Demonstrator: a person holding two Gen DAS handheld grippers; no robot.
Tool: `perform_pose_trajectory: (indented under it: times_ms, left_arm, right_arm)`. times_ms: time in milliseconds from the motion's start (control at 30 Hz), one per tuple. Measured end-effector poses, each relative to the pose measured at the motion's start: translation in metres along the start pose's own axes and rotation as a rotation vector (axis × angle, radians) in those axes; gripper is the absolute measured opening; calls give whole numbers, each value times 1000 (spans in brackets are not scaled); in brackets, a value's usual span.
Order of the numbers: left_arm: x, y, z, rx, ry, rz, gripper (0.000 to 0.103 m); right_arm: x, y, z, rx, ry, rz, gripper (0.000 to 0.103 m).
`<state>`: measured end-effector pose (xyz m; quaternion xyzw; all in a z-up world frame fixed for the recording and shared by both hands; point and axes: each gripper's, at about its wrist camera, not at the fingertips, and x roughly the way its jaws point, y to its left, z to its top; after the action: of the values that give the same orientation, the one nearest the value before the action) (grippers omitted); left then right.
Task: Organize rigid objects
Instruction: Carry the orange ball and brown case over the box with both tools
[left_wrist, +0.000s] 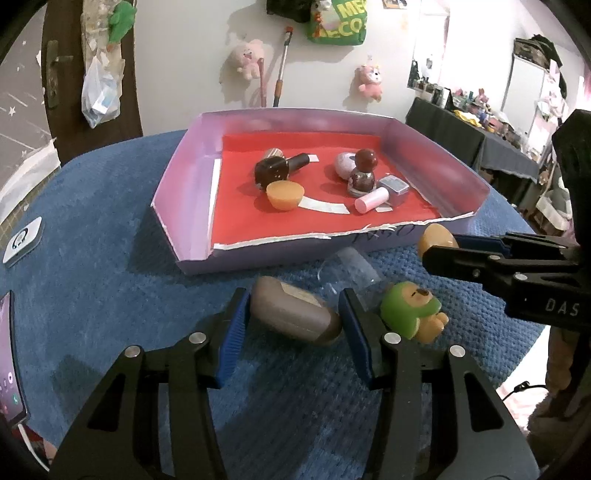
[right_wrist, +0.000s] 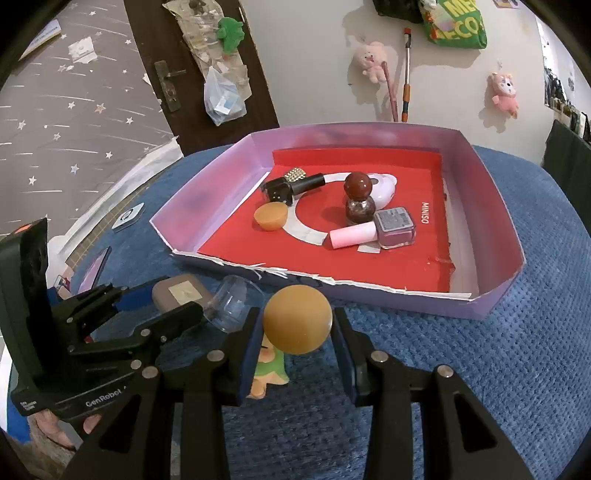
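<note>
Right gripper (right_wrist: 295, 328) has the orange ball (right_wrist: 297, 319) clamped between its pads, raised just short of the purple tray (right_wrist: 495, 206). Left gripper (left_wrist: 291, 321) has its blue pads either side of the brown case (left_wrist: 291, 314) on the blue mat (left_wrist: 129, 280); whether they're pressing on it yet is hard to tell. Best move: carry the ball over the torn front wall and set it on bare red floor, clear of the nail polish bottles (right_wrist: 391, 227). Mind the green toy (left_wrist: 413, 308) beside the case.
</note>
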<state>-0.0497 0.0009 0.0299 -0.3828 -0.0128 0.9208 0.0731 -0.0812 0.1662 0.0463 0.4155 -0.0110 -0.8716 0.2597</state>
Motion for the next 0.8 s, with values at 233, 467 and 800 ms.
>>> perform_pose_trajectory:
  times_ms: [233, 467, 800]
  left_arm:
    - [1, 4, -8, 2, 22, 2, 46]
    - [5, 11, -12, -7, 62, -29, 44]
    - [14, -4, -18, 68, 93, 37, 53]
  right_arm:
    - [-2, 0, 0, 0, -2, 4, 40]
    - [1, -3, -4, -8, 12, -21, 40]
    - [16, -21, -20, 15, 60, -92, 40]
